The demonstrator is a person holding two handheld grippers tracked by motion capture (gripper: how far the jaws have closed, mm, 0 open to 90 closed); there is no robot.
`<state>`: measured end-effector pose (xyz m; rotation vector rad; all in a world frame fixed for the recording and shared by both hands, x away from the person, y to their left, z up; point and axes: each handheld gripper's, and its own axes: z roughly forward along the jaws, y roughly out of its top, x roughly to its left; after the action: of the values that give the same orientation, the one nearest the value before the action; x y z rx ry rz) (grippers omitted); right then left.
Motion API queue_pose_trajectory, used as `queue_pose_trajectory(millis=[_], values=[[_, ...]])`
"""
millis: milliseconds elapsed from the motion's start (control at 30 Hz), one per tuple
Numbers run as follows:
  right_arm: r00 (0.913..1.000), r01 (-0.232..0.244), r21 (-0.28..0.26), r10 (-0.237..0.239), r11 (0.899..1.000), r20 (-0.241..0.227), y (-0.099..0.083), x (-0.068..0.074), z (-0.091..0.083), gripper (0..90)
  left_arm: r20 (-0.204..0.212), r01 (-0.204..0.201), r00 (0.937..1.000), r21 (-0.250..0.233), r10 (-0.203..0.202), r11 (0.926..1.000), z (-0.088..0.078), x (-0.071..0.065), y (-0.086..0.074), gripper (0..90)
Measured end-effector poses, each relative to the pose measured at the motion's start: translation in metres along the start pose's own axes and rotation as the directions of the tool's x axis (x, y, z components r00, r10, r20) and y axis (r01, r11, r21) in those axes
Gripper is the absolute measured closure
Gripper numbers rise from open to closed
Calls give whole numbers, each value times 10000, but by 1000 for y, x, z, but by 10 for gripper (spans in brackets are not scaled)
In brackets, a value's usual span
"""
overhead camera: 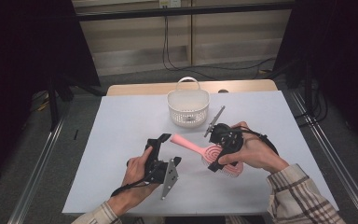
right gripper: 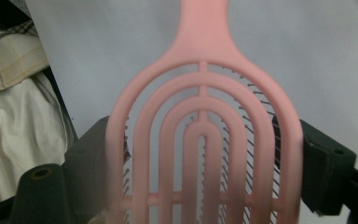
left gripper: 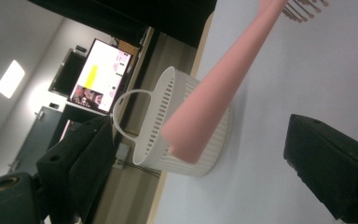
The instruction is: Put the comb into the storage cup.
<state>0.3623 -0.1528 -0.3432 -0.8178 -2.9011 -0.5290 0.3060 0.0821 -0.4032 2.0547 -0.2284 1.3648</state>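
Right tongs [overhead camera: 220, 156], from the high view: clamped across the head of the pink hairbrush [overhead camera: 200, 151], brush held low over the counter [overhead camera: 121, 121], handle pointing toward the left tongs [overhead camera: 164, 138]; left tongs spread wide just short of the handle tip, nothing gripped; white basket [overhead camera: 188, 108] standing near, beyond the brush, with nothing visible inside; likely goal the basket, so brush secured but not yet put away.

Left gripper view: handle end of the hairbrush [left gripper: 209, 102] hanging between the two black jaws, apart from both; jaws well open, holding nothing; basket [left gripper: 177, 126] behind the handle; handover or second grip not made.

Right gripper view: ribbed head of the hairbrush [right gripper: 203, 144] pinched at both edges by the jaws, partly open around its width; firm hold judged; carrying over and dropping in remaining.
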Motion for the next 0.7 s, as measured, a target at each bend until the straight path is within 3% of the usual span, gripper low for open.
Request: queue_pose_trajectory(millis=[133,267,500,700], values=[[9999,161,77,-161,9998,-62,2,1,1,194,-102,-538,9985,-36,538,9985,3,-2,4,109],[9996,239,116,-237,9996,-164,6,0,1,193,-492,-1240,9911,-31,1237,9923,2,-2,7,127],[9992,307,177,-302,9994,-264,10,-6,5,193,-473,-1564,9865,150,1569,9876,4,-5,8,157],[9985,459,305,-450,9985,-301,15,-1,8,193,-532,-1919,9798,157,1925,9813,7,-12,11,221]])
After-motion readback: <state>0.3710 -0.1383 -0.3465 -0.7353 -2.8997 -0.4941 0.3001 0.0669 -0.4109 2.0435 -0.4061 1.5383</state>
